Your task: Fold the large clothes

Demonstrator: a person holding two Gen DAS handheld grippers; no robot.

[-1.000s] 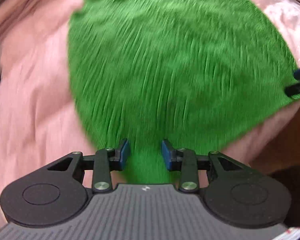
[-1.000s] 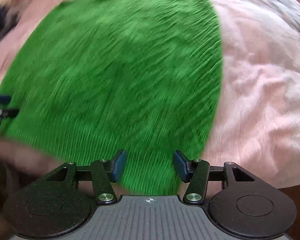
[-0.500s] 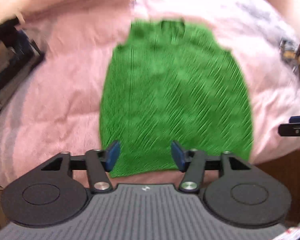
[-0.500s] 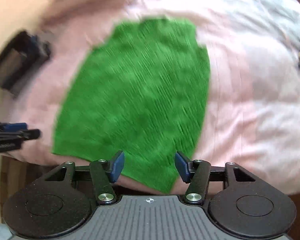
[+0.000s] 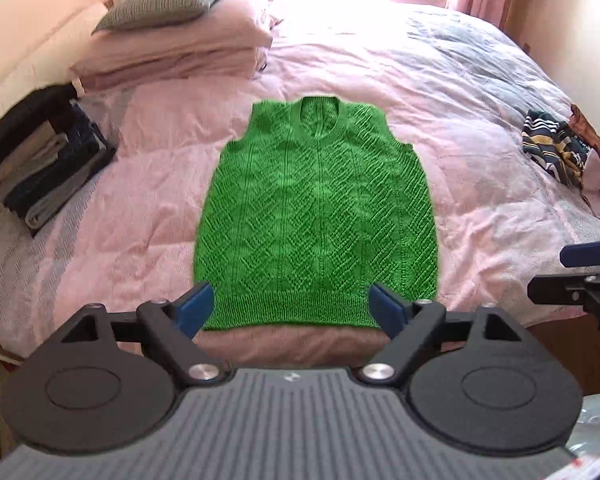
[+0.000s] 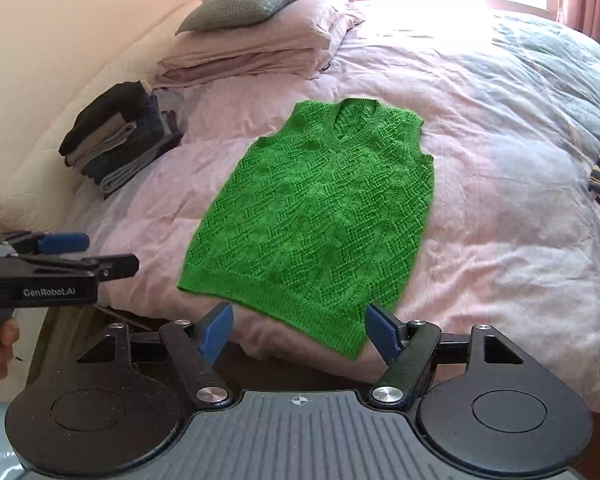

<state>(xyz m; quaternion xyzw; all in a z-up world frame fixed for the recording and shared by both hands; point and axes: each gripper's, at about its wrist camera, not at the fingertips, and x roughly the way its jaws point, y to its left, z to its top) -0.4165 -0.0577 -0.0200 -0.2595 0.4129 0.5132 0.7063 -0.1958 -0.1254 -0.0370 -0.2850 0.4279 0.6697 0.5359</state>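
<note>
Two grippers hang above the near edge of the bed, both empty. Left gripper: jaws opening, nothing between the pads. Right gripper: jaws opening, likewise bare.

Green knitted vest lies flat and face-up on the pink duvet, neck toward the pillows, hem just inside the near bed edge. No fold made yet, by my reading.

Risks:
- Open knit is stretchy; a pinch at one layer only would likely drag the top ply and leave the lower one behind, skewing the fold.
- Duvet is soft and rumpled; a deep pinch could take duvet cloth along with the vest.
- Hem sits close to the bed edge; a pull toward the person may slide it off.

Surroundings: stack of folded dark clothes left of the vest, well apart. Striped garment right of the vest, well apart. Neither blocks the vest; nothing lies on it.
</note>
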